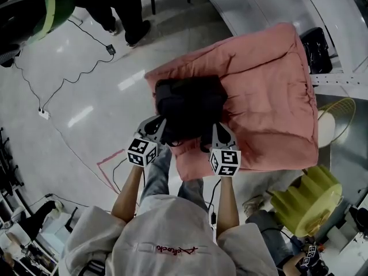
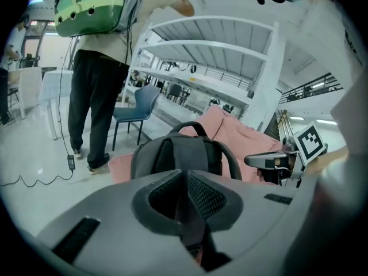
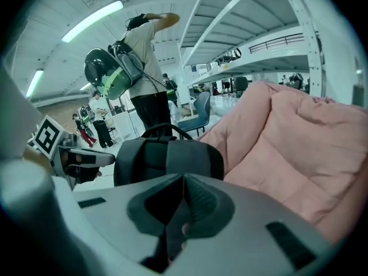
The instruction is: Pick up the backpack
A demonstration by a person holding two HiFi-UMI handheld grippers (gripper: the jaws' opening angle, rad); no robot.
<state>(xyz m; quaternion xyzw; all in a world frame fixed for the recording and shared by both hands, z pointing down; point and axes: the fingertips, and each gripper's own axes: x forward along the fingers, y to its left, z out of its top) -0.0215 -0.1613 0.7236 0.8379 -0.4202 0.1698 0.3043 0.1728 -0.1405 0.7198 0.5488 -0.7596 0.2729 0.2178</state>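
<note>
A black backpack (image 1: pixel 190 105) lies on a big pink cushion (image 1: pixel 270 96), its straps toward me. My left gripper (image 1: pixel 160 132) is at its near left edge and my right gripper (image 1: pixel 210 137) at its near right edge. In the left gripper view the backpack (image 2: pixel 178 154) stands just ahead of the left gripper (image 2: pixel 187 197), which is shut on a dark shoulder strap running down between its jaws. The right gripper (image 3: pixel 183 203) is likewise shut on a dark strap, with the backpack (image 3: pixel 164 157) in front and the cushion (image 3: pixel 299 137) to its right.
A person carrying a green backpack (image 2: pixel 95 10) stands on the shiny floor beyond the cushion, next to a blue chair (image 2: pixel 141 105). Cables (image 1: pixel 57 96) trail over the floor at left. A white shelf rack (image 2: pixel 213 50), a fan (image 1: pixel 336 119) and a yellow-green object (image 1: pixel 305 197) lie to the right.
</note>
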